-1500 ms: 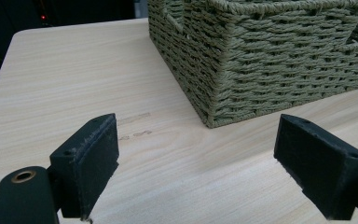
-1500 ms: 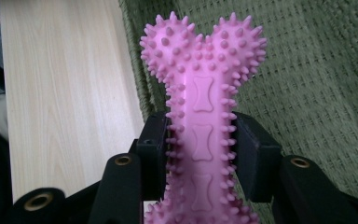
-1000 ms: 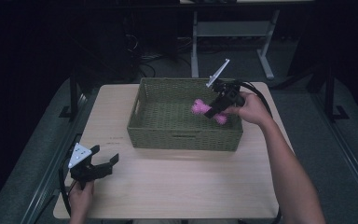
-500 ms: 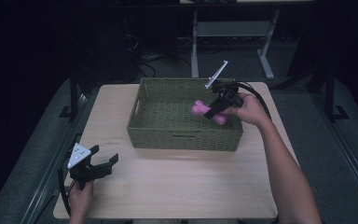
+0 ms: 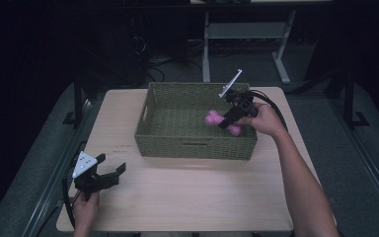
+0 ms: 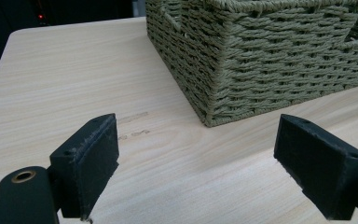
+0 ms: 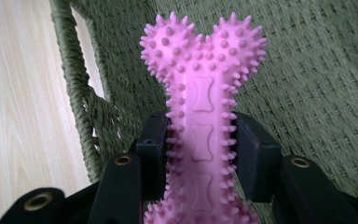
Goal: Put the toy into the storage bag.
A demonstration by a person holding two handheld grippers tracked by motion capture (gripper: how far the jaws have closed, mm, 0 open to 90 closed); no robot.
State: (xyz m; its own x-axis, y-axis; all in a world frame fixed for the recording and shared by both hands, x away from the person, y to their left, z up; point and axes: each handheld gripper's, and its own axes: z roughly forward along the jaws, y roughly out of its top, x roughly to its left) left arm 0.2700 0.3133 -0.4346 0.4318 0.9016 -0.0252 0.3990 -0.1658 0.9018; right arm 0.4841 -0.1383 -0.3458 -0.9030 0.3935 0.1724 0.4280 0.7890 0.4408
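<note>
Right claw (image 5: pixel 225 122) grips pink bone toy (image 7: pixel 200 88) above basket (image 5: pixel 192 148) on wooden table (image 5: pixel 187 197).

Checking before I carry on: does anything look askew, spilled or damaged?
Nothing stands out. The green woven basket sits square on the table, the right hand-held gripper clamps an intact pink spiky bone toy over it, and the left hand-held gripper rests open.

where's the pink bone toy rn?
High view: the pink bone toy is clamped in the right tool, inside the right half of the green wicker basket, near its front wall.
</note>
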